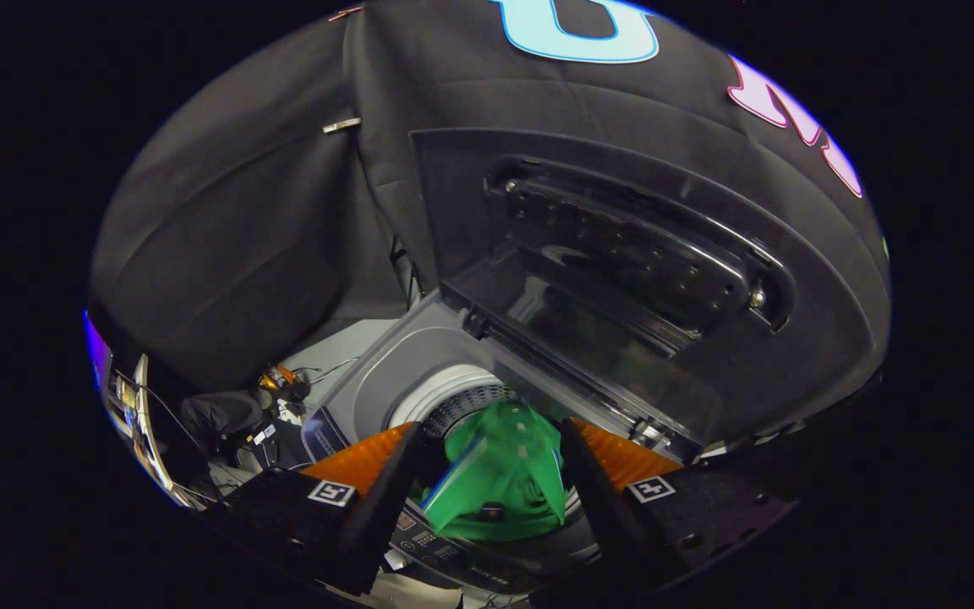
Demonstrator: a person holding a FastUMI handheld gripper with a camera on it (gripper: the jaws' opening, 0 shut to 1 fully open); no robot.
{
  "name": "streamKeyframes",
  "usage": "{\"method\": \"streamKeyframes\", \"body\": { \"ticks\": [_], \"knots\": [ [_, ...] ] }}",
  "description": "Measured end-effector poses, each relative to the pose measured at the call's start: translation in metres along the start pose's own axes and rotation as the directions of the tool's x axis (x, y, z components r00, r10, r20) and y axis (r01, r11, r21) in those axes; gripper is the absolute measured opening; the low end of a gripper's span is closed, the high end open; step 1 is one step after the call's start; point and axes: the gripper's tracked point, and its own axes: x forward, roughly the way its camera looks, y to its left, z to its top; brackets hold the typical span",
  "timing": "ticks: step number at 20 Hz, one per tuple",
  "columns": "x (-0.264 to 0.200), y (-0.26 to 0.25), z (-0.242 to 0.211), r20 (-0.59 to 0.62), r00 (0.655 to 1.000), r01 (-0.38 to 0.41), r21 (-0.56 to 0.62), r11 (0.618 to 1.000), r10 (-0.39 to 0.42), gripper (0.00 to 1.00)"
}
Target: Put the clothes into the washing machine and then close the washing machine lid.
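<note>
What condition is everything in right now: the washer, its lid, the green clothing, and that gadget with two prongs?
Washing machine: top-loader, drum opening uncovered.
Washing machine lid: raised, standing open behind the drum.
Green garment: bunched up, hanging over the drum opening, not yet dropped fully inside.
Hand-held gripper: fingers spread to either side of the garment; whether they press on it cannot be told.

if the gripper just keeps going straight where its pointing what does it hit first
Most likely the green garment lying between the open jaws of the gripper, over the washing machine drum opening. The drum sits beyond it; depth is hard to judge.
</note>
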Motion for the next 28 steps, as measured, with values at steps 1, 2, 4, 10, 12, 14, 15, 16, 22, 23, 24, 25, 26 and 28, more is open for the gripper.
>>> {"method": "streamKeyframes", "body": {
  "ticks": [1,2,4,10,12,14,15,16,22,23,24,25,26,28],
  "knots": [
    [0.001,0.002,0.000,0.005,1.000,-0.006,-0.005,1.000,0.006,0.99],
    [-0.001,0.003,0.002,0.014,1.000,-0.011,-0.006,1.000,0.011,0.99],
    [-0.004,0.006,0.010,0.043,0.999,-0.026,-0.001,1.000,0.026,0.99],
    [-0.024,0.020,0.046,0.195,0.978,-0.081,-0.007,0.997,0.081,1.00],
    [-0.036,0.021,0.065,0.278,0.956,-0.089,-0.014,0.996,0.090,1.00],
    [-0.046,0.019,0.083,0.363,0.928,-0.091,-0.012,0.996,0.089,0.99],
    [-0.058,0.020,0.091,0.405,0.911,-0.082,-0.002,0.997,0.076,0.99],
    [-0.063,0.014,0.101,0.449,0.891,-0.069,0.009,0.998,0.058,0.99],
    [-0.088,-0.036,0.143,0.631,0.763,0.057,0.149,0.987,-0.139,0.99],
    [-0.089,-0.042,0.146,0.644,0.746,0.075,0.173,0.982,-0.170,0.99],
    [-0.090,-0.052,0.149,0.651,0.729,0.102,0.198,0.975,-0.209,0.99],
    [-0.096,-0.062,0.150,0.658,0.712,0.130,0.223,0.966,-0.247,0.99],
    [-0.099,-0.073,0.151,0.661,0.694,0.157,0.247,0.956,-0.285,0.99],
    [-0.104,-0.092,0.152,0.663,0.658,0.206,0.298,0.932,-0.357,0.99]
  ]
}}
